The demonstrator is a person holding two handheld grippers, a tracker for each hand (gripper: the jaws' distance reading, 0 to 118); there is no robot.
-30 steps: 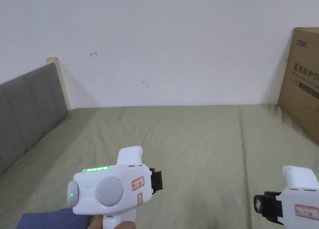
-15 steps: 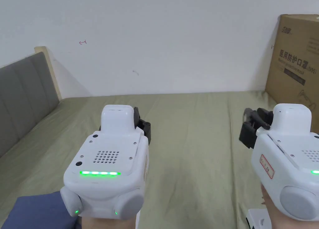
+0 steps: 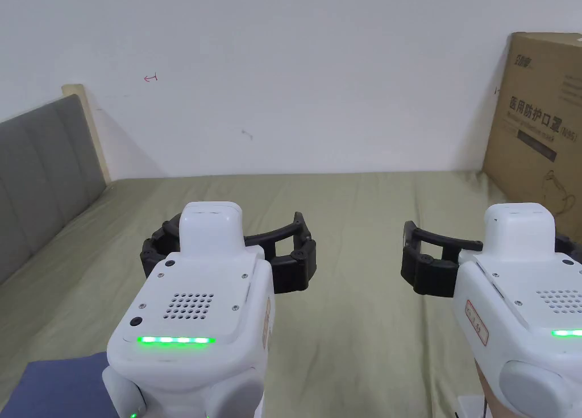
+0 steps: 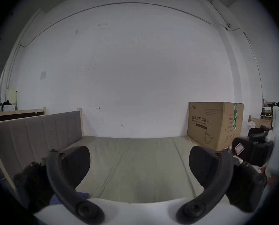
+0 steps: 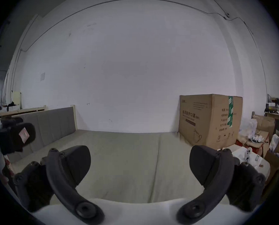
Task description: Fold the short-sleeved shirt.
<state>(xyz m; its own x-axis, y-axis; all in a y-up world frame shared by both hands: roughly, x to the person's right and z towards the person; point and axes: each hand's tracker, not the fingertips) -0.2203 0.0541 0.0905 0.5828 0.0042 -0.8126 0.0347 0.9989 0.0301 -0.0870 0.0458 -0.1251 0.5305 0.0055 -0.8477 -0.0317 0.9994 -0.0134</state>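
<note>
Both tongs hover side by side above the bed (image 3: pixel 352 299), pointing at the wall. The left tongs (image 3: pixel 227 251) gape wide and hold nothing; so do the right tongs (image 5: pixel 139 165). A blue cloth (image 3: pixel 57 385), perhaps the shirt, lies at the bed's near left edge. A box (image 3: pixel 540 129) stands far right.

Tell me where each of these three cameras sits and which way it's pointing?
Head view: on the person's head, looking down over both white devices at the olive-green bed sheet.
Left gripper view: rides the left hand-held gripper, facing the white wall; jaws apart.
Right gripper view: rides the right hand-held gripper, same direction; jaws apart.
All share the brown cardboard box.
</note>
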